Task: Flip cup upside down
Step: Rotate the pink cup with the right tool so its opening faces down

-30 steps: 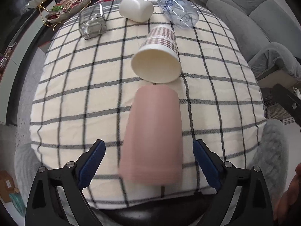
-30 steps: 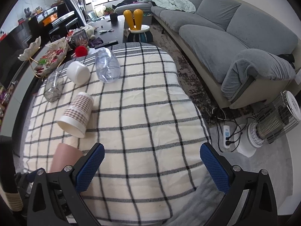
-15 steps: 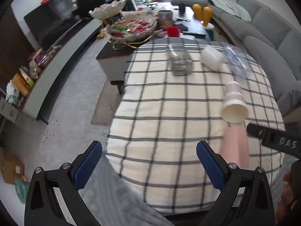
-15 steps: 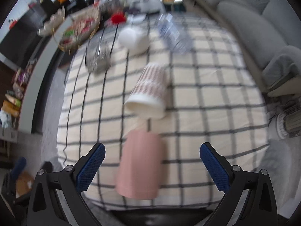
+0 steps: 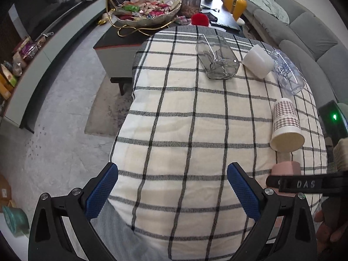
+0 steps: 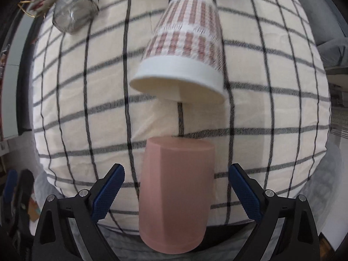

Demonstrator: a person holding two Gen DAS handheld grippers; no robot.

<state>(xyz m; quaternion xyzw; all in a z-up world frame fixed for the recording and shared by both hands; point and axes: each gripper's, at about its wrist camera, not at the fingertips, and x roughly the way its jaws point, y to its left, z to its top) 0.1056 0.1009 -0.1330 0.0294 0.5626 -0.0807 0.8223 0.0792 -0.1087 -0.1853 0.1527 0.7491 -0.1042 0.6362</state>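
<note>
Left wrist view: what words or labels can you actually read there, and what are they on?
"DAS": white letters on the black bar of the right gripper crossing in front of the pink cup.
Blue cursive print on the clear plastic cup lying on its side: too distorted to read.
Nothing else legible.

**Soft daylight, fisheye warp, blur on the right wrist view**

Even daylight fills both views; shadows are faint. Black vignettes ring the frames and the checked cloth (image 5: pixel 184 108) bulges. The right view is motion-blurred, smearing the patterned cup (image 6: pixel 184 50).
</note>
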